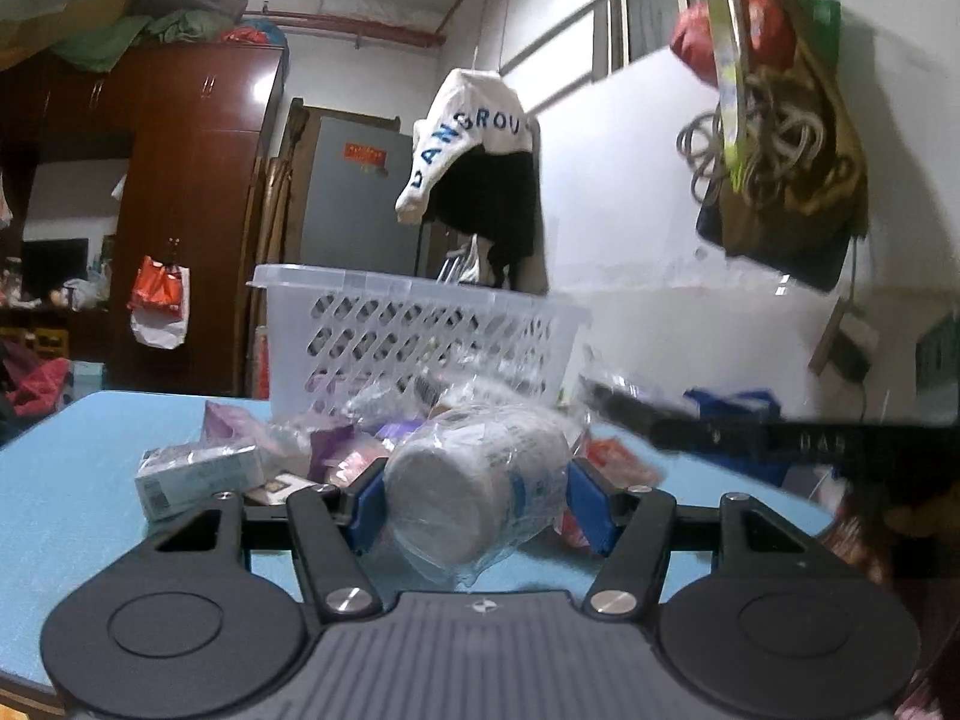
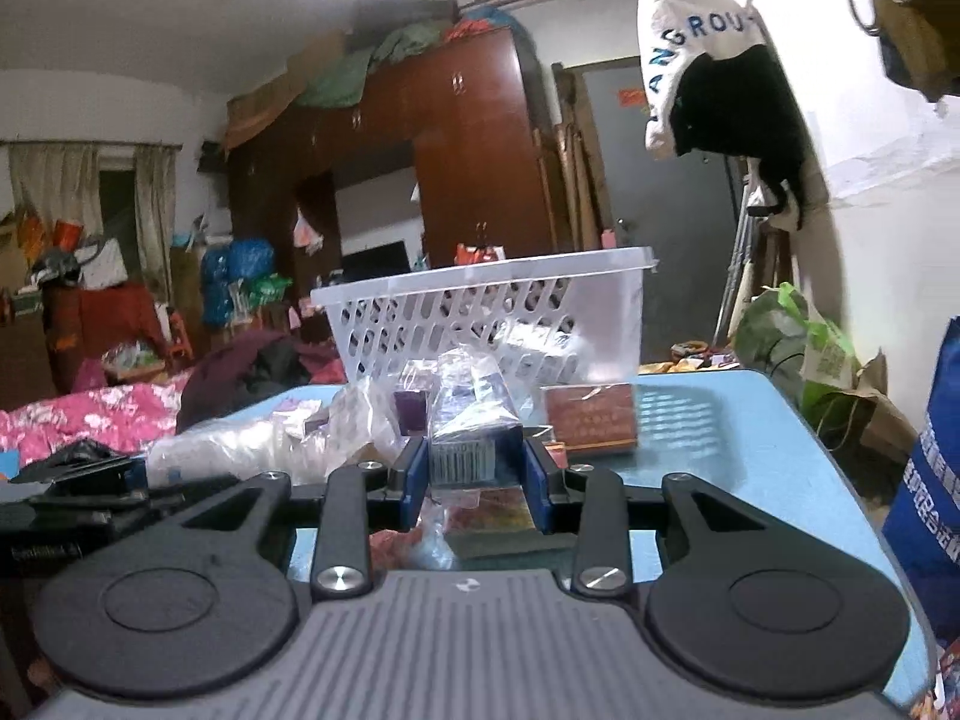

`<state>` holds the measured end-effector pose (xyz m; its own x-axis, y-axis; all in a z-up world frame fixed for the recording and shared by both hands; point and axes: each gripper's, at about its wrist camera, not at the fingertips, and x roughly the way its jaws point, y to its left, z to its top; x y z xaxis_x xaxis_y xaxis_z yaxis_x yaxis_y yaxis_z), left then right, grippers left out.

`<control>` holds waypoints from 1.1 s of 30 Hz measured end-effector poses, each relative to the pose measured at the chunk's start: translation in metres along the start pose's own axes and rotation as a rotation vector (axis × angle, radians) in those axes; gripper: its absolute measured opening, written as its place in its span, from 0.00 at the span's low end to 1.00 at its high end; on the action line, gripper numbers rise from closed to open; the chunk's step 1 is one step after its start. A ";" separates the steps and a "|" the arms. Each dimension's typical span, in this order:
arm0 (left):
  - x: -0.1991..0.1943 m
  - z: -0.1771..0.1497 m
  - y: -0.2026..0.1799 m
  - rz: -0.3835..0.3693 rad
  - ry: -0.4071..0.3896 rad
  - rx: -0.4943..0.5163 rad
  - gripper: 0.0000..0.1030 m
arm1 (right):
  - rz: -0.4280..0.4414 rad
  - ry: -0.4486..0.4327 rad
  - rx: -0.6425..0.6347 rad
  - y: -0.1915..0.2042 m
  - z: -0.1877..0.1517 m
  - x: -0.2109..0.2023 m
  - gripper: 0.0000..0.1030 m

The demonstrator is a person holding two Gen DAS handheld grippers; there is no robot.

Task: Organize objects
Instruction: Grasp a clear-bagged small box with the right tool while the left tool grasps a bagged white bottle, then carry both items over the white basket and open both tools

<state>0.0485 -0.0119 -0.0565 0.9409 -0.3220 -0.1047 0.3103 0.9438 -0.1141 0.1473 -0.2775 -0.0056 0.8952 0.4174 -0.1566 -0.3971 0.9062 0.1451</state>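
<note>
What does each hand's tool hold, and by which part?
Left tongs: plastic-wrapped white bottle, by its sides. Right tongs: wrapped blue box, by its sides.

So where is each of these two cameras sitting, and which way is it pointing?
Left wrist: rides on the left gripper, looking along its blue pads at a plastic-wrapped bottle clamped between them.
Right wrist: rides on the right gripper, looking along its fingers at a wrapped box they clamp.
Shared: both face the white basket on the blue table, with the hanging white garment behind.

Both wrist views face the basket [image 1: 420, 330] [image 2: 486, 312] closely, seemingly from opposite sides.
</note>
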 end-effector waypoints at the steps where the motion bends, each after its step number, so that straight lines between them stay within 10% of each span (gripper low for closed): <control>1: -0.001 0.001 0.000 -0.001 -0.011 0.000 0.64 | -0.001 -0.005 0.009 -0.001 0.000 -0.001 0.36; 18: 0.021 0.098 0.039 0.033 -0.132 -0.073 0.64 | -0.011 -0.070 -0.049 0.007 0.049 0.018 0.36; 24: 0.119 0.181 0.050 -0.004 0.089 -0.123 0.64 | -0.039 -0.040 -0.155 0.016 0.127 0.077 0.36; 33: 0.174 0.179 0.054 0.086 0.207 -0.138 0.64 | -0.065 0.106 -0.189 0.008 0.141 0.129 0.36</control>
<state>0.2534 -0.0033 0.0964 0.9109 -0.2627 -0.3183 0.1955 0.9538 -0.2280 0.2886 -0.2263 0.1130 0.8979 0.3532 -0.2628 -0.3790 0.9239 -0.0531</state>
